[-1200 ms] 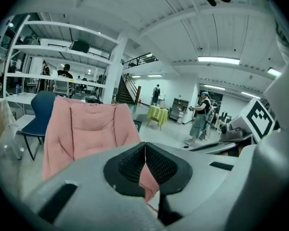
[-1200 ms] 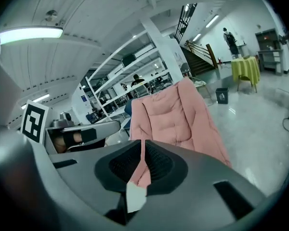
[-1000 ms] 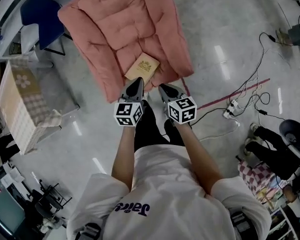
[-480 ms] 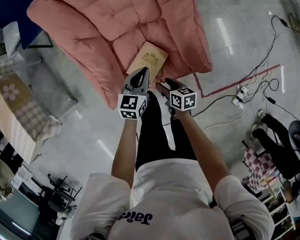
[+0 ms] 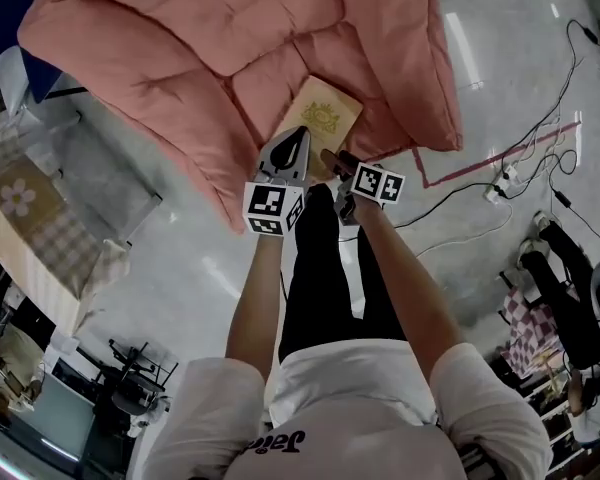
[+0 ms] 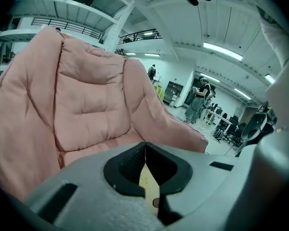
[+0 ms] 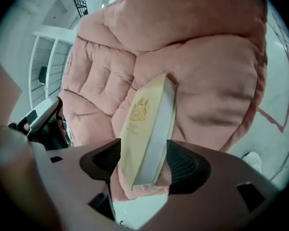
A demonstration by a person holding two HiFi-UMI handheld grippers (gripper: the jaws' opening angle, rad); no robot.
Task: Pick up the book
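A tan book (image 5: pixel 320 123) with a gold emblem lies on the seat of a pink quilted armchair (image 5: pixel 230 58). My right gripper (image 5: pixel 332 159) is rolled onto its side at the book's near edge. In the right gripper view its jaws are opening, and the book (image 7: pixel 147 124) runs between them, page edge to the right; the right gripper (image 7: pixel 145 160) does not press on it. My left gripper (image 5: pixel 296 146) hangs beside it to the left, over the seat's front. Its jaws (image 6: pixel 145 148) meet at the tips, shut on nothing, with a sliver of the book (image 6: pixel 148 181) showing behind them.
Cables and a power strip (image 5: pixel 500 183) lie on the grey floor right of the chair, beside a red tape line (image 5: pixel 480 161). A cloth-covered table (image 5: pixel 30 218) stands at left. A seated person's legs (image 5: pixel 570 268) are at far right. People (image 6: pixel 198 97) stand far back.
Both grippers have dropped toward the chair seat and the book looks larger. The right gripper has rolled onto its side and opened its jaws around the book's near edge.
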